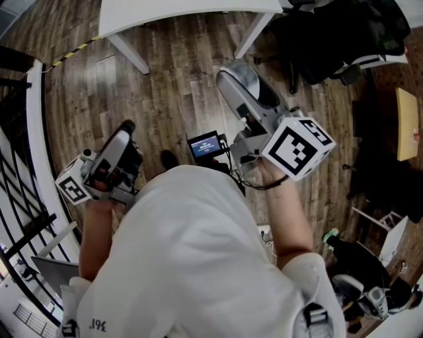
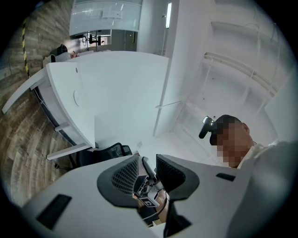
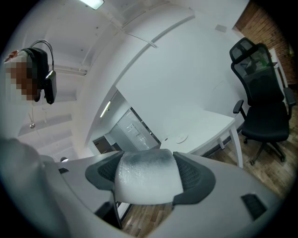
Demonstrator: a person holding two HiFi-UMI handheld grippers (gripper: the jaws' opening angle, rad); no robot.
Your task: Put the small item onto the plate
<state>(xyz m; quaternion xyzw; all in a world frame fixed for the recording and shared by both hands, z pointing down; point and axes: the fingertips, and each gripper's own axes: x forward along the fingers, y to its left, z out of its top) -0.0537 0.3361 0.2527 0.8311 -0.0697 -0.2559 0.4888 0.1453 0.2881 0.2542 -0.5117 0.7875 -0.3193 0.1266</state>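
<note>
Small item [image 3: 148, 174] clamped in jaws of right hand-held gripper [image 3: 147, 182], left hand-held gripper [image 2: 148, 173] parted, empty

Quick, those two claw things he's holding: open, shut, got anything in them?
Left gripper: open, nothing between its jaws.
Right gripper: closed on a whitish small item.

A white table [image 1: 165, 14] stands on the wooden floor [image 1: 178, 79], with a black office chair [image 3: 263, 93] to its right and yellow-black tape [image 1: 76, 48] to its left.
</note>
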